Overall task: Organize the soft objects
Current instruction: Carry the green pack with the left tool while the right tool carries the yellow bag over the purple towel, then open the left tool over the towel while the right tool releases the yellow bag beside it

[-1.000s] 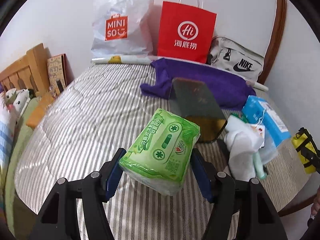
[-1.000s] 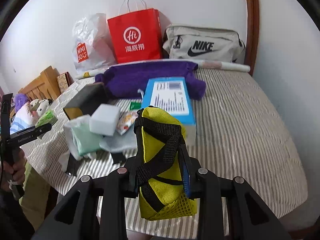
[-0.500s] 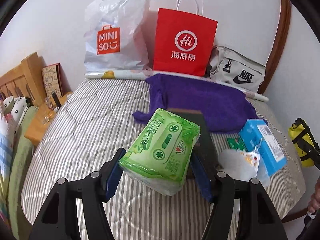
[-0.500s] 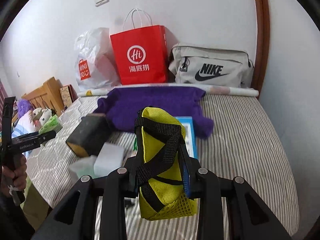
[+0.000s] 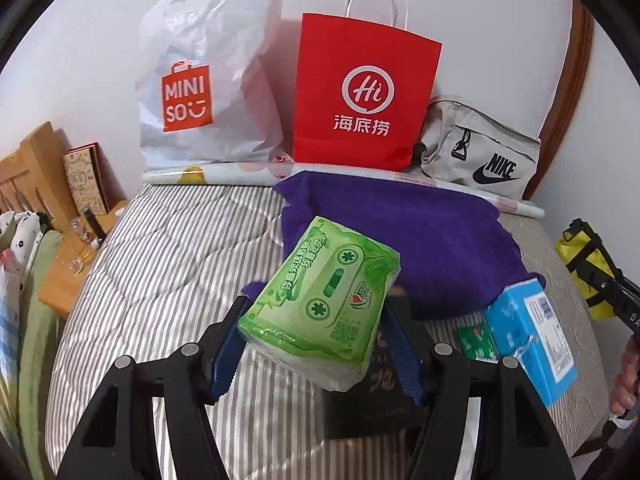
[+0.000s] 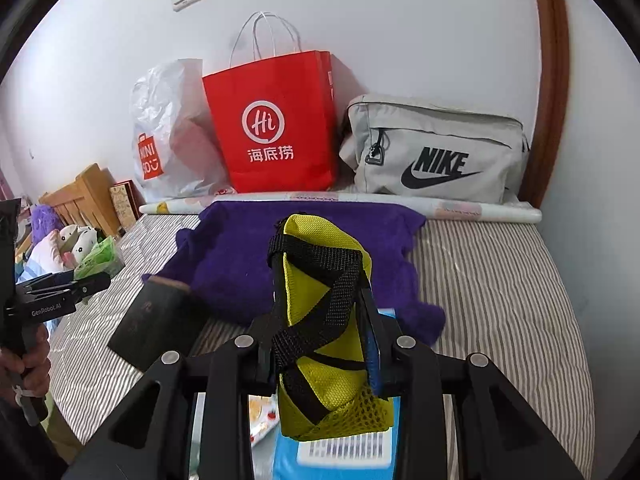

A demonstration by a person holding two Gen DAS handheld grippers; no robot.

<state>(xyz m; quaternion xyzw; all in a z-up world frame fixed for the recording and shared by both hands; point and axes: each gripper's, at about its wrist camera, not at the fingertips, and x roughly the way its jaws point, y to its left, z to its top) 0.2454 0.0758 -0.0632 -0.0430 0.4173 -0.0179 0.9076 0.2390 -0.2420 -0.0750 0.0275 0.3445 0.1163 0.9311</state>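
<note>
Green tissue pack (image 5: 320, 304), soft plastic wrap printed with a cassette design: clamped crosswise between the blue pads of the left gripper (image 5: 316, 344), held tilted in the air above the striped bed cover (image 5: 160, 272). Yellow pouch (image 6: 320, 320) with black webbing straps and a mesh end: pinched upright between the pads of the right gripper (image 6: 320, 344), likewise off the bed; also visible at the right edge of the left wrist view (image 5: 580, 268). Purple towel (image 5: 400, 240): spread flat across the far half of the bed, beyond both held items. Blue box (image 5: 532, 344): lying on the cover at the near right of the towel, its lower part under the right gripper in the right wrist view. Dark flat block (image 6: 156, 324): on the cover just beside the towel's near left corner. Against the wall at the far edge, left to right: white Miniso plastic bag (image 5: 200, 92), red paper bag (image 5: 360, 96) with white handles, grey Nike pouch (image 5: 480, 160); a rolled sheet (image 6: 340, 202) lies along their base. Wooden headboard (image 5: 28, 176) and plush toys (image 6: 76, 240) at the left. A person's hand (image 6: 24, 360) grips the left gripper's handle.
</note>
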